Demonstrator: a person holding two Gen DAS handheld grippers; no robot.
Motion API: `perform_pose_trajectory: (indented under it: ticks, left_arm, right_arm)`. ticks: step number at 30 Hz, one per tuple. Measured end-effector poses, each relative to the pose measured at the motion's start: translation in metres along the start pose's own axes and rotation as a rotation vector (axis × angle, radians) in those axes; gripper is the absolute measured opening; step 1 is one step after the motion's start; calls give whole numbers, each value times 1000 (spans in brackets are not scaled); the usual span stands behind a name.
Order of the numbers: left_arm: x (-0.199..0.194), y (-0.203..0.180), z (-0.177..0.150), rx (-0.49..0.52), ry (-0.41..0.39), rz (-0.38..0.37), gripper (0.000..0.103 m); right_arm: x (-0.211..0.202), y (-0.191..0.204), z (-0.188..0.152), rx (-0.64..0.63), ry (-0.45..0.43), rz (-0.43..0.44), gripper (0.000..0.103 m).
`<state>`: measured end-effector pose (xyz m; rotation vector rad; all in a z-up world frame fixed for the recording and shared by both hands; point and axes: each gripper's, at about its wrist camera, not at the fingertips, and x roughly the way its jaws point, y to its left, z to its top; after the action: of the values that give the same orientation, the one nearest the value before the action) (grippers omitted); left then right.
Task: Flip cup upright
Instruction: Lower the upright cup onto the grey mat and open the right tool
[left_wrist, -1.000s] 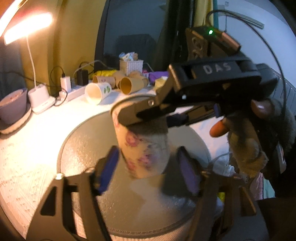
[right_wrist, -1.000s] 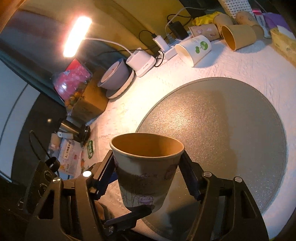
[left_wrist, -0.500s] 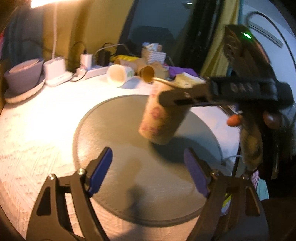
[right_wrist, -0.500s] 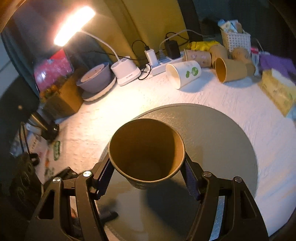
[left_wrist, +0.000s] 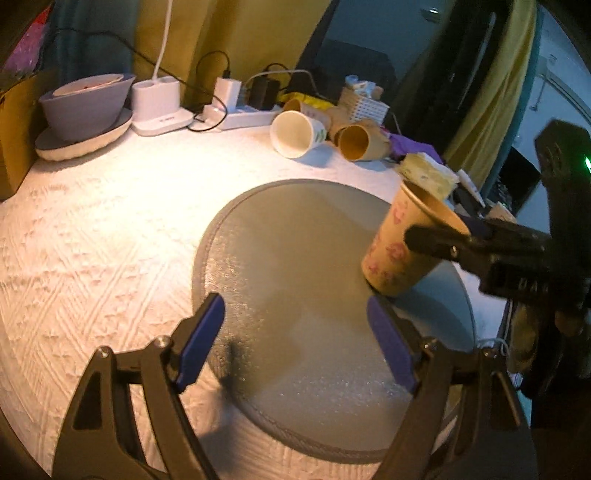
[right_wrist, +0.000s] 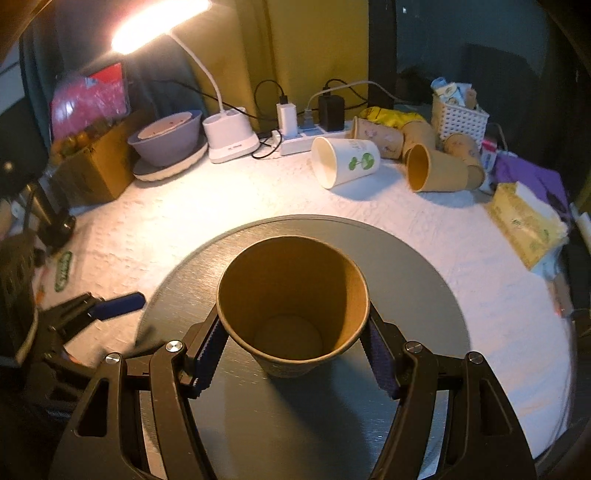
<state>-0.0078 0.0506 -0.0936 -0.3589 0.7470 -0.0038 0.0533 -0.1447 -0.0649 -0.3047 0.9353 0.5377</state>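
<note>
A brown paper cup with pink flower prints (left_wrist: 395, 251) is mouth-up over the right part of the round grey mat (left_wrist: 288, 258). My right gripper (right_wrist: 293, 350) is shut on the cup (right_wrist: 291, 306), whose open mouth faces the right wrist camera. In the left wrist view the cup leans slightly and its base is at or just above the mat; contact cannot be told. My left gripper (left_wrist: 295, 339) is open and empty, low over the near part of the mat, left of the cup. Its blue finger (right_wrist: 118, 304) shows at the left of the right wrist view.
At the back of the white textured tablecloth (left_wrist: 92, 229) lie a white cup with a green print (right_wrist: 345, 160) and several brown cups (right_wrist: 436, 171) on their sides. A power strip (right_wrist: 306, 138), lamp base (right_wrist: 229, 136), grey bowl (right_wrist: 168, 138), white basket (right_wrist: 460, 120) and tissue pack (right_wrist: 524, 221) stand around.
The right gripper has turned the cup from tilted to mouth-up and lowered it toward the mat. The left gripper has drawn back and to the left, away from the cup.
</note>
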Motion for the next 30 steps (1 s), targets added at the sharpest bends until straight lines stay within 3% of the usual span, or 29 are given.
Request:
perform_pose_trajectory:
  ticks: [7,30]
  left_arm:
    - [0,-1,5,-24,-8,0,81]
    - [-16,-5,-2,-57,-40,0,81]
  right_arm:
    - [-1,4,-7,-42,-7,-40,72]
    - [-10,8,-19,-41,-11,-56,76]
